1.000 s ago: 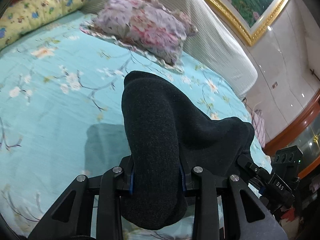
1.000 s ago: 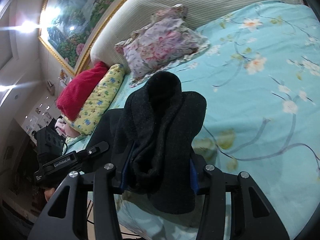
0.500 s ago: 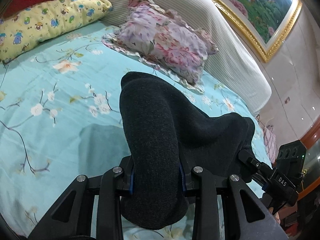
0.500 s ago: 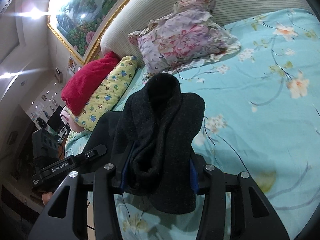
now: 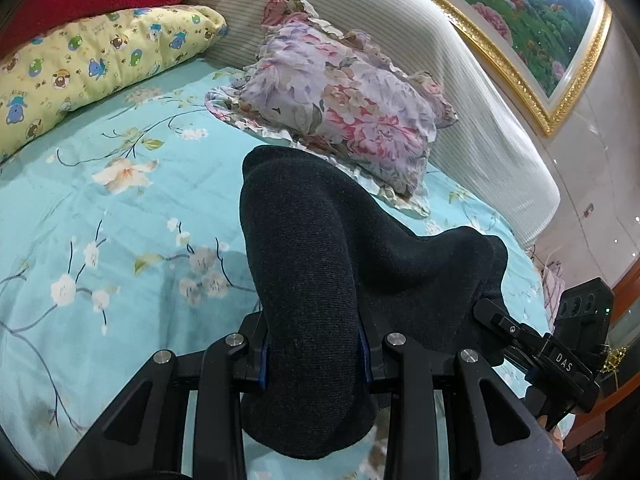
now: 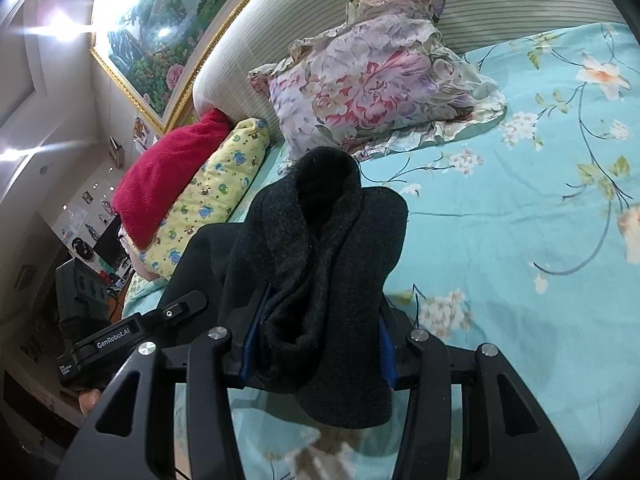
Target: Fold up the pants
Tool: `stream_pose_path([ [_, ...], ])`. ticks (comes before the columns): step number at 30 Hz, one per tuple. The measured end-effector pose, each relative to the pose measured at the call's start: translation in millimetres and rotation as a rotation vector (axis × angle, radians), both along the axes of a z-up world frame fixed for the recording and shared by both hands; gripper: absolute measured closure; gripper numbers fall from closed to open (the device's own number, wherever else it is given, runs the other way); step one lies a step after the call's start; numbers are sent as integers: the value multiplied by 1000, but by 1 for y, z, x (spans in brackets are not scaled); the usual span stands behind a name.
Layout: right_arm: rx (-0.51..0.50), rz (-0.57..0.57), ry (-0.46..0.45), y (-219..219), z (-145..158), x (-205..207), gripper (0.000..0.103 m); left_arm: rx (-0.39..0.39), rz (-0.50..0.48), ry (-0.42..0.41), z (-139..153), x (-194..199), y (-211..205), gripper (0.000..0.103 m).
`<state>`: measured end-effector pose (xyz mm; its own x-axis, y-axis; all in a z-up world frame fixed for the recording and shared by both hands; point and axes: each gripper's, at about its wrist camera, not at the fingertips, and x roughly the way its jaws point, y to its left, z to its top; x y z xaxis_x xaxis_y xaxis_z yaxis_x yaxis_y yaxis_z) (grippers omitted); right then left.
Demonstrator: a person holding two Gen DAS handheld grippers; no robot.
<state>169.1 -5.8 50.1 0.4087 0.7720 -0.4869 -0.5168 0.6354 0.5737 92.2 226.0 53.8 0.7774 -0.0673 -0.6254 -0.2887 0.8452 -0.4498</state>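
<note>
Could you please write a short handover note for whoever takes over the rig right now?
Left tool: shut on a bunched fold of the dark pants, held above the bed.
Right tool: shut on another bunch of the same pants, also lifted.
Pants: hanging between both tools over the blue floral sheet, with the floral pillow and headboard ahead.
Done: both ends gripped and raised.
Left: lay the pants on the sheet, likely short of the pillow, smooth the fold, release both tools.

Left hand-held gripper [image 5: 314, 354] clamps dark pants [image 5: 316, 264] above floral bedsheet [image 5: 120, 216].
</note>
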Motion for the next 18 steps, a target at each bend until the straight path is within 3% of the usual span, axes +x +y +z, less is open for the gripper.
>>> stream_pose_path([
  [9, -16, 14, 13, 16, -3, 26, 54, 16, 18, 11, -5, 21, 13, 71],
  [18, -48, 31, 64, 25, -25, 39, 54, 9, 30, 65, -27, 30, 21, 71],
])
